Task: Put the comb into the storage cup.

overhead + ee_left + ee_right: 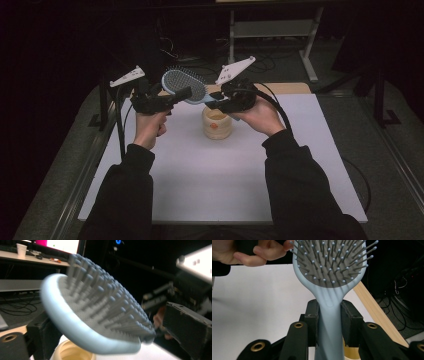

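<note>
Centre frame: right gripper (329, 322) clamps the hairbrush (329, 277) handle above the cup (217, 123); left gripper (176, 97), jaws spread, flanks its head.

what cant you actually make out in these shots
- Whether the left gripper touches the hairbrush: high view too small, left gripper view blurred.
- Inside of the cup: high view, the right gripper overhangs it.
- Handle end: right gripper view, cut off by the bottom edge.
</note>
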`<move>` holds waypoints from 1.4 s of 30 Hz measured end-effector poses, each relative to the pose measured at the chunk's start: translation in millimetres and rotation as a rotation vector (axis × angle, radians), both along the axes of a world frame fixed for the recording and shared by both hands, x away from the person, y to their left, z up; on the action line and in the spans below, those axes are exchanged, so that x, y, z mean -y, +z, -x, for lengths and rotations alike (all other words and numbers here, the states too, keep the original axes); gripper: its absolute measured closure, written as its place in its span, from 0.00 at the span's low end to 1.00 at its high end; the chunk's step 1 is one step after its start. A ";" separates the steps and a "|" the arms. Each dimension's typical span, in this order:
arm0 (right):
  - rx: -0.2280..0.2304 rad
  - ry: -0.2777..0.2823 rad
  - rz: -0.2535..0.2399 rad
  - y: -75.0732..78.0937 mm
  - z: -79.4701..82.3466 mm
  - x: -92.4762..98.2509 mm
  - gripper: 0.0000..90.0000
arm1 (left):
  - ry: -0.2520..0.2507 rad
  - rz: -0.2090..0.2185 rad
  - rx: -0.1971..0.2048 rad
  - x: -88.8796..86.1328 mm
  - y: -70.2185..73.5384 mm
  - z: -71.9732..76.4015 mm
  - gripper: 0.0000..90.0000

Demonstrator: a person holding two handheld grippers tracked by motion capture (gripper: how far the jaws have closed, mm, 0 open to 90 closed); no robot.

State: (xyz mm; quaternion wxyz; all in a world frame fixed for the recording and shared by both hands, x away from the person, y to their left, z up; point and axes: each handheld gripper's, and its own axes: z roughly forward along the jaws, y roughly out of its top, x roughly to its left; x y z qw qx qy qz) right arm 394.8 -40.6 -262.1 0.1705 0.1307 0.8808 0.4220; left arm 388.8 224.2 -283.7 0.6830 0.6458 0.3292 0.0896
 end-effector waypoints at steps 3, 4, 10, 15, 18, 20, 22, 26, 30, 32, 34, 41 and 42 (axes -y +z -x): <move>0.003 -0.001 0.009 -1.4 0.3 -1.2 0.76 | 0.014 -0.011 -0.005 4.1 -0.1 -1.6 0.09; 0.005 -0.001 0.008 -1.5 0.4 -1.5 0.76 | 0.017 -0.011 -0.007 5.9 -0.2 -1.4 0.10; 0.007 -0.003 -0.001 -0.9 0.9 0.0 0.76 | 0.031 -0.022 -0.006 10.3 -2.6 -0.9 0.19; 0.004 -0.002 -0.014 -3.1 0.7 0.7 0.76 | 0.041 -0.003 -0.004 10.2 -3.6 0.1 0.26; 0.002 -0.004 -0.024 -5.2 0.3 -0.2 0.76 | 0.037 0.035 -0.028 10.5 -3.9 -1.1 0.31; -0.003 -0.008 -0.041 -6.3 -0.5 -0.7 0.76 | 0.038 0.074 -0.052 10.5 -4.4 -2.0 0.35; -0.007 -0.011 -0.049 -7.4 -1.2 -1.3 0.76 | 0.039 0.071 -0.045 11.5 -3.6 -2.1 0.39; -0.008 -0.023 -0.035 -11.2 -1.7 -4.7 0.76 | 0.030 0.074 -0.027 13.0 -2.6 -1.4 0.47; -0.025 -0.021 -0.050 -15.0 -2.7 -6.8 0.77 | 0.016 0.078 0.021 16.1 -0.2 2.5 0.54; -0.031 -0.023 -0.054 -15.6 -2.3 -8.4 0.77 | 0.010 0.075 0.033 17.5 1.9 3.6 0.55; -0.035 -0.022 -0.059 -16.1 -2.3 -9.2 0.77 | 0.000 0.082 0.029 17.8 2.6 2.8 0.56; -0.055 -0.024 -0.067 -17.9 -3.6 -9.1 0.76 | -0.015 0.054 0.052 18.9 3.6 3.5 0.60; -0.061 -0.026 -0.071 -18.6 -4.3 -9.0 0.75 | -0.014 0.046 0.058 19.7 4.0 3.8 0.60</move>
